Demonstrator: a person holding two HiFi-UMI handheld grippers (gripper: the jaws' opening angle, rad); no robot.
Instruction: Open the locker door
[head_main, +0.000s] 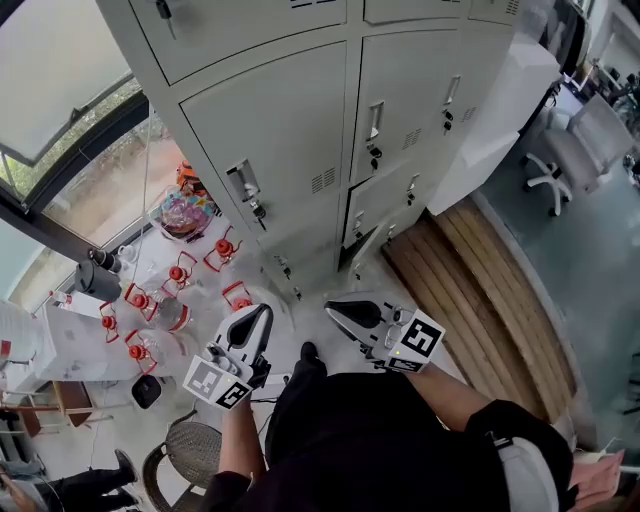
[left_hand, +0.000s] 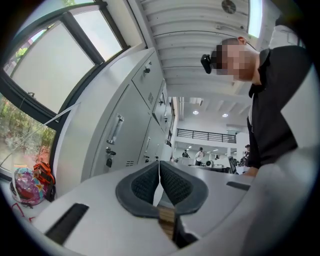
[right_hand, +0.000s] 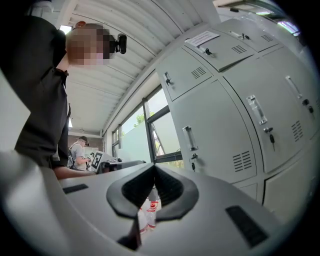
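Near lockers (head_main: 290, 130), left tool (head_main: 262, 314) and right tool (head_main: 333, 309) both sit closed.

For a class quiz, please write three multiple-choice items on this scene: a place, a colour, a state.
1. In the head view, the wooden planks lie: A) right of the lockers; B) inside one; C) on top.
2. The locker doors are: A) red; B) light grey; C) blue.
3. The left tool and right tool are: A) wide open; B) gripping a handle; C) shut, empty.
Answers: 1 A, planks border the lockers' right side; 2 B, every door is pale grey; 3 C, jaws meet, nothing between.
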